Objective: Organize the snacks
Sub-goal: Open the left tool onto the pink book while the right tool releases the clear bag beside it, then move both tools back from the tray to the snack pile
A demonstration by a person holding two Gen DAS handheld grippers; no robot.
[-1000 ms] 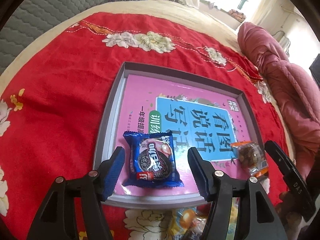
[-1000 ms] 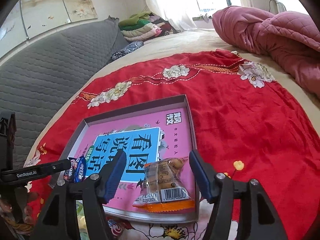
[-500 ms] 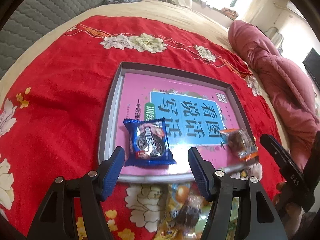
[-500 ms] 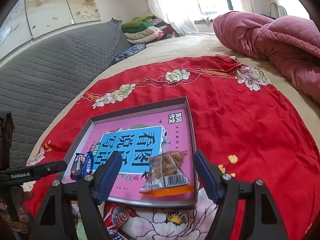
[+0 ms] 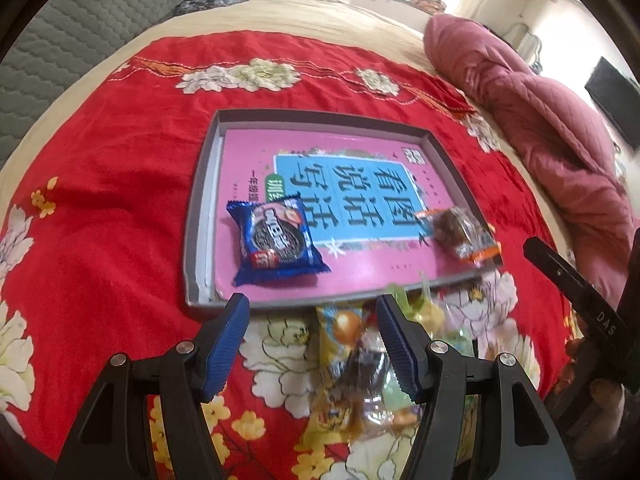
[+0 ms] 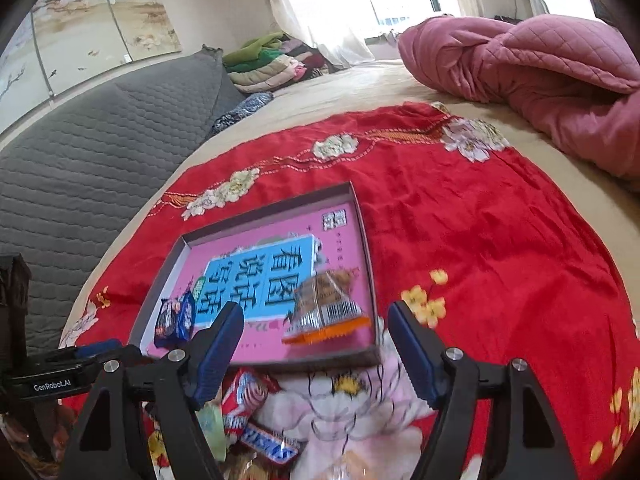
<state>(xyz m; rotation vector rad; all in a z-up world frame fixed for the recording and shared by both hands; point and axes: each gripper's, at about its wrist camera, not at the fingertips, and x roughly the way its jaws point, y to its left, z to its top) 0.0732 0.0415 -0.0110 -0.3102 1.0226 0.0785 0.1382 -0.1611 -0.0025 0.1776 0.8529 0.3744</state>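
Left wrist view: the left gripper (image 5: 312, 320) tilts steeply down, jaws apart and empty, over a blurred snack pile (image 5: 372, 368) on the red cloth (image 5: 112, 184). Just beyond, the grey tray (image 5: 196, 216) holds a pink book (image 5: 360, 184) with Chinese writing. A blue Oreo pack (image 5: 276, 240) lies near left on it, a clear cake pack (image 5: 460, 232) near right.

Right wrist view: the right gripper (image 6: 316, 336) slants down, jaws released, nothing between. Its neighbour at far left reads "GenRobot.AI". The cake pack (image 6: 326, 306) shows a barcode.
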